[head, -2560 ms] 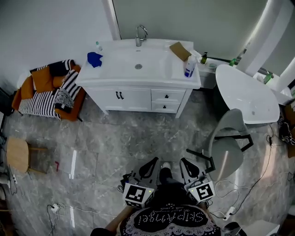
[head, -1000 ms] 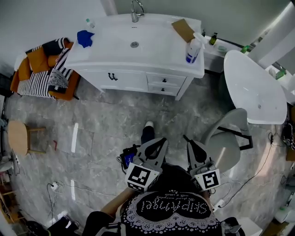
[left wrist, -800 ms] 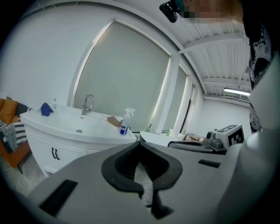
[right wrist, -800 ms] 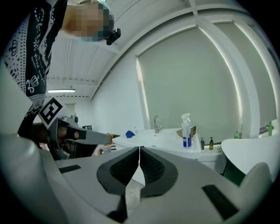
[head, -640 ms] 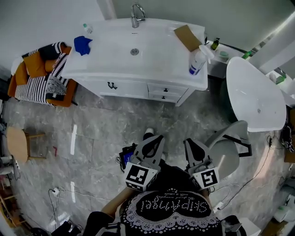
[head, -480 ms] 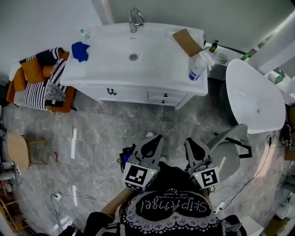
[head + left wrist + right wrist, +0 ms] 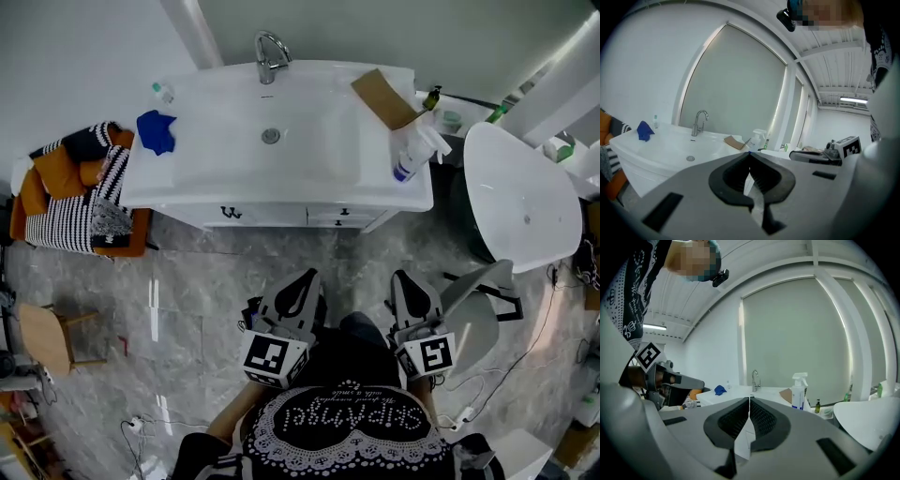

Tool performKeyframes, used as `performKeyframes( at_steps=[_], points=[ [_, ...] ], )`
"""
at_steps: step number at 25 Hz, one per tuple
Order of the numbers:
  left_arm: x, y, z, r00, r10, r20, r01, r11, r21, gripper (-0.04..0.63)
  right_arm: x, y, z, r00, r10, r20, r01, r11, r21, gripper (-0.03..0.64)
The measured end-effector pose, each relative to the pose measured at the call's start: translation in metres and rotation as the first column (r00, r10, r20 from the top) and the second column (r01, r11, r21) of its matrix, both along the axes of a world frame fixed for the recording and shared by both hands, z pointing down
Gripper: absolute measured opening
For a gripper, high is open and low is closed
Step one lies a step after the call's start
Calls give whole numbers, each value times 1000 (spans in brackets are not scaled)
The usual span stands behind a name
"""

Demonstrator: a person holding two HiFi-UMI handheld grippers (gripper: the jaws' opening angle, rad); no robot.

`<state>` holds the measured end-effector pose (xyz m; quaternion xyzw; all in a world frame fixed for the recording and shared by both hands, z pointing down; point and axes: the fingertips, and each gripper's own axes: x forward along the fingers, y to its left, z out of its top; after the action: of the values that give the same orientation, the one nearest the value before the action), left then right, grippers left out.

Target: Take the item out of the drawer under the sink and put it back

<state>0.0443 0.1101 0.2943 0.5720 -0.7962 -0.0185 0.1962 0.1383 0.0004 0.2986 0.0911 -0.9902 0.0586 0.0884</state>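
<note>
Approach step: left gripper [image 7: 304,275] and right gripper [image 7: 406,276] (fingers [image 7: 764,420] closed, empty) sit below the white vanity drawer [image 7: 330,218]; next, open fingers for its knob.

Left tongs [image 7: 306,278] and right tongs [image 7: 406,277] side by side before the torso, nearly level, jaws together, empty.

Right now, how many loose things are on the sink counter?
4: a small bottle and a blue cloth at the left end, a brown card and a spray bottle at the right end. None seems hidden.
</note>
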Motion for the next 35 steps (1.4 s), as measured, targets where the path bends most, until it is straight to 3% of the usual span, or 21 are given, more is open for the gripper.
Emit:
performKeyframes(
  at_steps=[6,19,35],
  points=[
    [-38,11,7,999,-34,8,34,999,-15,5,-22,0,4,1000,29,-2,-29,1000,-1,20],
    [-60,-10,19,997,-72,-33,71,996,-51,5,-41,-25,21,998,38,-42,-41,997,-61,20],
    [-80,-82,3,966,-259,-5,259,966,0,5,-83,-107,6,983,-182,18,182,983,8,20]
  ],
)
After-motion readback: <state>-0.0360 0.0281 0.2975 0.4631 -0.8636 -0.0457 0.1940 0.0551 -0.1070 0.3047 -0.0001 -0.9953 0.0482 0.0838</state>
